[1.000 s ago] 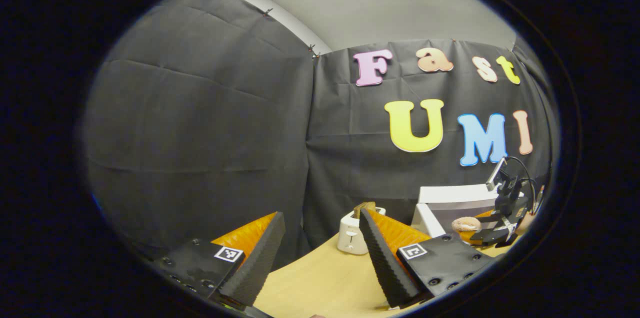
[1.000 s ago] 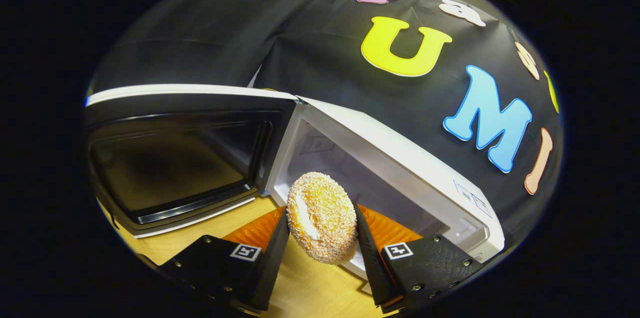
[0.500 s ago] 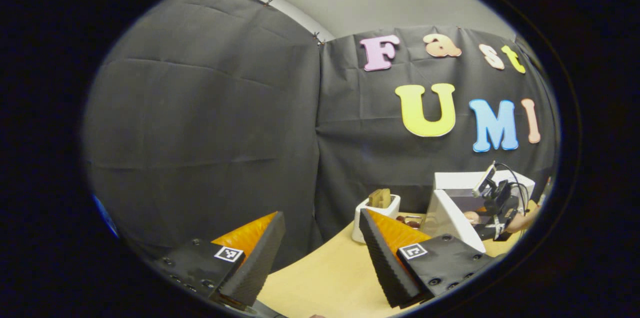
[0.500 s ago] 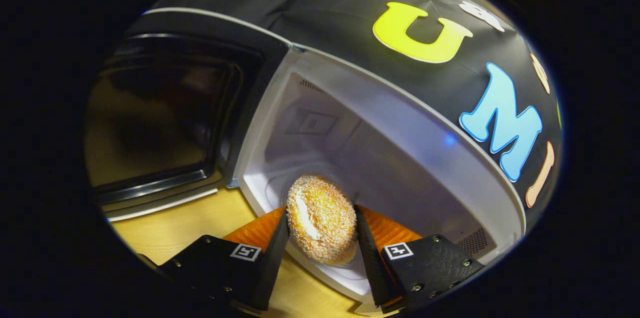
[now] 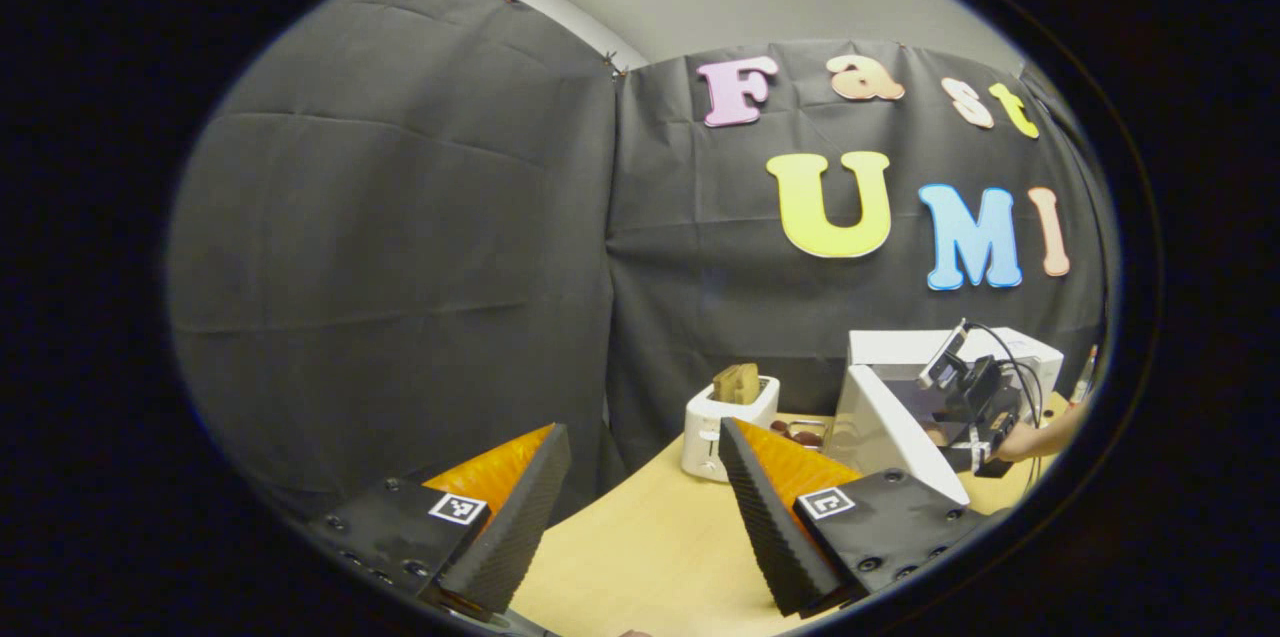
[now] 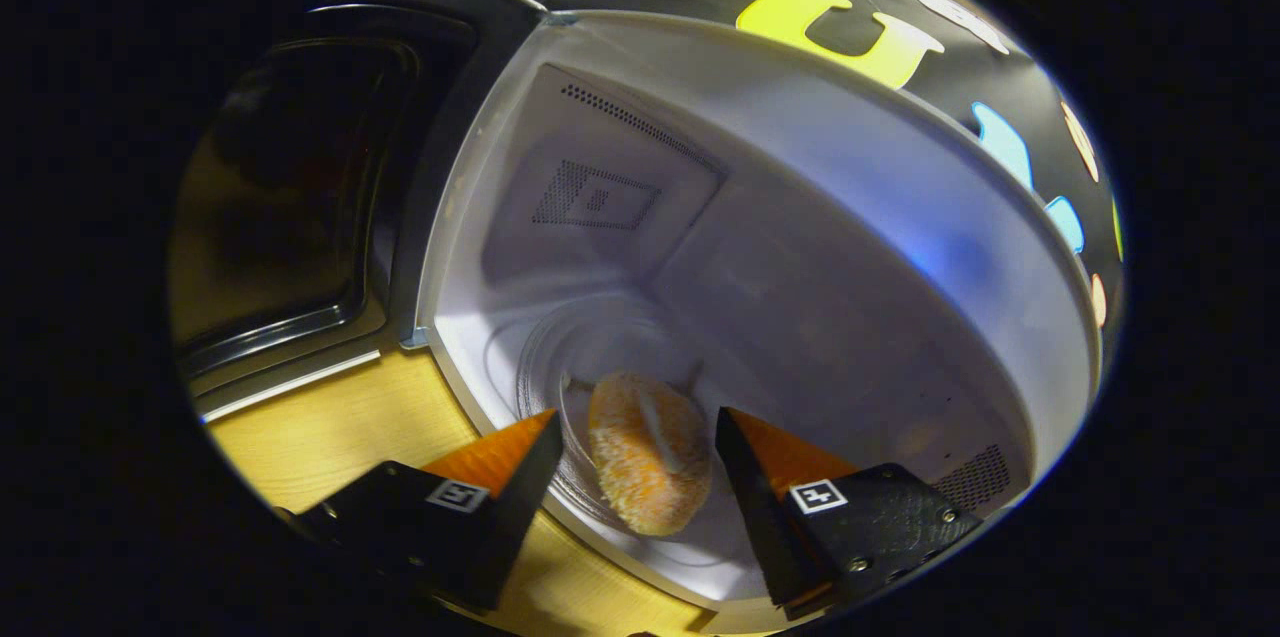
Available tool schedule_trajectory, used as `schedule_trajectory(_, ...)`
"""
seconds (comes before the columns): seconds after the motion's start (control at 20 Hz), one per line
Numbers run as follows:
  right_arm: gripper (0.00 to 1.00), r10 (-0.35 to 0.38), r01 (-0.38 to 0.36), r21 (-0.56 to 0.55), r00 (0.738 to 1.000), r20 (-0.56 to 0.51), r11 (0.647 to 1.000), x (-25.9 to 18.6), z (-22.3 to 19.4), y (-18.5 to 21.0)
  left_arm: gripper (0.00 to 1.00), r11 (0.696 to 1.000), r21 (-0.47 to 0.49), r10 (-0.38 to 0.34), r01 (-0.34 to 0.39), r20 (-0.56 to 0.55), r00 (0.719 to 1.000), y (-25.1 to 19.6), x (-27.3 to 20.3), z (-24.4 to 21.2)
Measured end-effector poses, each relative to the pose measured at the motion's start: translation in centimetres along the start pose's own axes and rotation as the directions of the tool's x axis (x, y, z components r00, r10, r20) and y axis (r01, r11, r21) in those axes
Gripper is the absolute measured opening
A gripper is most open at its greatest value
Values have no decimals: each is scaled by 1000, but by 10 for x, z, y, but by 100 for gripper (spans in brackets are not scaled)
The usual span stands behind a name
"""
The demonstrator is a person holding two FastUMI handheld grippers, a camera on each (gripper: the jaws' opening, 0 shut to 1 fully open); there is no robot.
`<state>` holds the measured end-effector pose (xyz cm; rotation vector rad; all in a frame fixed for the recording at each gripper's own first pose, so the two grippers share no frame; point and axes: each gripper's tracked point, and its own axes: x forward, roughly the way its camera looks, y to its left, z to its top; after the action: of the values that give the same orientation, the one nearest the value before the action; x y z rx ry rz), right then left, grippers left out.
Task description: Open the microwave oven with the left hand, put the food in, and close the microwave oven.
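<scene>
A crumb-coated doughnut point(image 6: 648, 469) shows blurred on the glass turntable point(image 6: 590, 342) inside the white microwave point(image 6: 820, 247), whose dark-windowed door point(image 6: 300, 187) stands wide open at the left. My right gripper point(image 6: 636, 419) is open at the cavity's mouth, a gap showing on each side of the doughnut. In the left gripper view my left gripper point(image 5: 640, 462) hangs open with nothing between its fingers, above the wooden table point(image 5: 650, 557). Farther right stands the microwave point(image 5: 905, 352) with its door point(image 5: 885, 437) swung out, and the right gripper point(image 5: 975, 402) reaches into it, held by a hand point(image 5: 1035, 437).
A white toaster point(image 5: 722, 417) holding a slice of toast stands at the back of the table, left of the microwave. A small dish of reddish items point(image 5: 800, 432) lies between them. Black cloth walls close the booth on the left and behind.
My right gripper went deeper into the microwave and its fingers spread apart, letting go of the doughnut over the turntable. The left gripper's view shifted only slightly.
</scene>
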<state>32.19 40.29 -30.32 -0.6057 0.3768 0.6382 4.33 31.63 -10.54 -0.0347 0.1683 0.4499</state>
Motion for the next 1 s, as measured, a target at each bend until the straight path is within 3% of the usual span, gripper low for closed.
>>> schedule_trajectory(0.05, 98, 1, -1, 7, 1000, 8, 1000, -7, 4, -1, 96, 1000, -1, -8, 8, 0, 1000, -4, 3, -1)
schedule_trajectory(0.55, 98, 0, -30, 194, 988, 153, 981, -122, 41, -8, 99, 999, 6, -53, 53, -45, 998, -31, 11, -54)
schedule_trajectory(0.7, 97, -74, 28, 214, 975, 209, 977, -169, 51, -29, 97, 998, 20, -63, 65, -75, 995, -38, 11, -81)
schedule_trajectory(1.0, 98, -103, 24, 292, 960, 260, 956, -246, 50, -40, 96, 992, 44, -110, 116, -125, 986, -64, 9, -115)
